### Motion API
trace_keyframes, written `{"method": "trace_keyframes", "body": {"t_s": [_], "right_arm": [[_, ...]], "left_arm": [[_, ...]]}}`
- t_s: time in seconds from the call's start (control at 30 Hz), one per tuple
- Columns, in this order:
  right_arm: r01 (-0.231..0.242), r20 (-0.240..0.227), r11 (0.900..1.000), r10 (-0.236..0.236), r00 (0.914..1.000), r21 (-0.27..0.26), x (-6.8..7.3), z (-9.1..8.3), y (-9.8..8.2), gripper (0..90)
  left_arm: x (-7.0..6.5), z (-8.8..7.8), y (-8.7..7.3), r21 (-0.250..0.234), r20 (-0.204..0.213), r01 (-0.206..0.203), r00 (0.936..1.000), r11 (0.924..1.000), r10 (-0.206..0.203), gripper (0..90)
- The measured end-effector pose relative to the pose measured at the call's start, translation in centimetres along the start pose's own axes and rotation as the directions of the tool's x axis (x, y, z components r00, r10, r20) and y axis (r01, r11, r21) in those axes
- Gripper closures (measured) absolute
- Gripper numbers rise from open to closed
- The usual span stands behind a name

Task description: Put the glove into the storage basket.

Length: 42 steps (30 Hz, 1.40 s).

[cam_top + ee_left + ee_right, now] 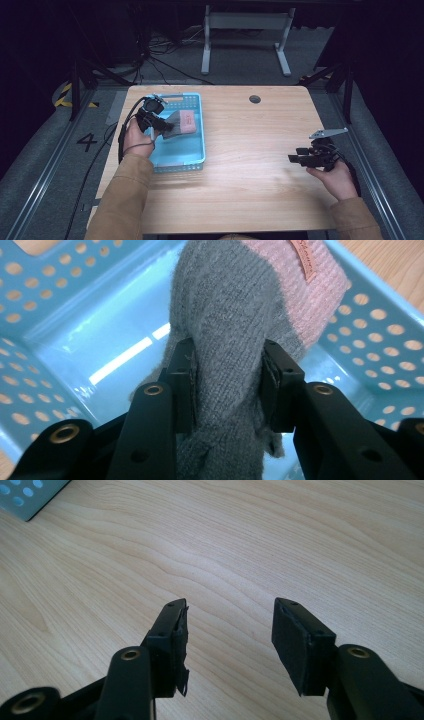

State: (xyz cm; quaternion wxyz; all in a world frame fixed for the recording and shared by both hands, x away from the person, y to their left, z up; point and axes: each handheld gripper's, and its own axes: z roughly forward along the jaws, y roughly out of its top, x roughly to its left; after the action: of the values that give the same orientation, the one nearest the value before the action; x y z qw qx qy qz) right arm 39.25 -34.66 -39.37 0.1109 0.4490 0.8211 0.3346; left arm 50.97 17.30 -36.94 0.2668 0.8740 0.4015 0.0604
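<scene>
Presently, fig. legend: placing step, w/ a knit item being set into the tray.

(a) High view. Left gripper [161, 124] is over the blue perforated tray [195, 161] at the table's [260, 150] left side, jaws clamped on a grey-and-pink knit sock [181, 122]. Sock's pink cuff end points toward the tray's right wall; it lies inside the tray outline, over the far half. Right gripper [296, 159] is near the table's right edge, well apart from tray and sock, held by the person's right hand [337, 180].

(b) Left gripper view. Jaws part-closed, pads pressing both sides of the sock [227, 340] at its grey section; fabric bunches between them and hangs down below the pads. Pink cuff w/ small label sits beyond the tips, close to the tray wall [380, 325]. Whether the sock already touches the tray floor: can't tell.

(c) Right gripper view. Right gripper [227, 625] has jaws wide apart, nothing between, bare wood beneath; a tray corner [30, 497] shows at upper left.

Judgement: item is over its drop spot, grip not yet released. Next move prob. calls for lowering until fabric rests on the floor, then opening the jaws and lifting straight out so loose knit doesn't snag on the pads.
</scene>
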Motion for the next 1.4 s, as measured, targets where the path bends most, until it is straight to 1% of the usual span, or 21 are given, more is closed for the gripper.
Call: {"method": "trace_keyframes", "body": {"t_s": [0.07,0.17,0.3,0.4,0.5,0.57,0.6,0.7,0.8,0.9,1.2,1.27,1.4], "right_arm": [[0.001,-0.003,1.0,-0.001,1.0,0.0,0.0,0.0,0.0,48.8],[0.0,-0.003,1.0,0.0,1.0,0.001,0.0,0.0,-0.1,48.7],[0.002,0.001,1.0,-0.002,1.0,0.0,0.0,-0.1,-0.3,48.6],[-0.001,0.002,1.0,0.001,1.0,0.0,0.0,-0.2,-0.4,48.5],[-0.004,0.001,1.0,0.004,1.0,-0.002,0.0,-0.2,-0.4,48.5],[-0.001,0.0,1.0,0.001,1.0,-0.002,0.0,-0.2,-0.4,48.5],[0.002,0.001,1.0,-0.002,1.0,0.0,0.0,-0.2,-0.5,48.4],[0.004,-0.003,1.0,-0.004,1.0,0.001,0.1,-0.1,-0.5,48.4],[0.006,-0.004,1.0,-0.006,1.0,0.001,0.1,-0.1,-0.4,48.0],[0.006,-0.005,1.0,-0.006,1.0,-0.003,0.1,-0.1,-0.4,47.8],[0.014,-0.009,1.0,-0.014,0.9999,-0.004,0.2,-0.1,-0.3,47.8],[0.011,-0.007,1.0,-0.011,0.9999,-0.005,0.2,-0.1,-0.3,47.8],[0.013,-0.007,1.0,-0.013,0.9999,-0.008,0.2,-0.2,-0.3,47.8]], "left_arm": [[0.2,0.5,0.0,0.018,0.004,0.005,1.0,0.9998,-0.005,64.1],[0.4,1.2,0.1,0.026,0.015,0.017,0.9997,0.9995,-0.017,64.0],[0.4,1.9,0.2,0.043,0.021,0.011,0.9997,0.999,-0.012,63.7],[0.4,2.4,0.2,0.051,0.027,0.014,0.9995,0.9986,-0.016,63.6],[0.4,3.1,0.3,0.076,0.031,0.016,0.9994,0.997,-0.018,63.5],[0.4,3.5,0.3,0.094,0.024,0.016,0.9995,0.9955,-0.019,63.4],[0.5,3.7,0.3,0.098,0.025,0.015,0.9995,0.9951,-0.018,63.3],[0.6,4.1,0.3,0.1,0.041,0.028,0.9986,0.9946,-0.033,63.0],[0.7,4.6,0.2,0.106,0.045,0.038,0.998,0.9937,-0.043,62.6],[0.7,4.9,0.2,0.115,0.052,0.036,0.9978,0.9927,-0.042,62.1],[0.6,5.2,0.3,0.122,0.035,0.037,0.9985,0.9918,-0.041,60.9],[0.5,5.3,0.3,0.122,0.025,0.036,0.9989,0.9919,-0.039,60.4],[0.5,5.4,0.3,0.126,0.022,0.035,0.999,0.9915,-0.038,59.4]]}}
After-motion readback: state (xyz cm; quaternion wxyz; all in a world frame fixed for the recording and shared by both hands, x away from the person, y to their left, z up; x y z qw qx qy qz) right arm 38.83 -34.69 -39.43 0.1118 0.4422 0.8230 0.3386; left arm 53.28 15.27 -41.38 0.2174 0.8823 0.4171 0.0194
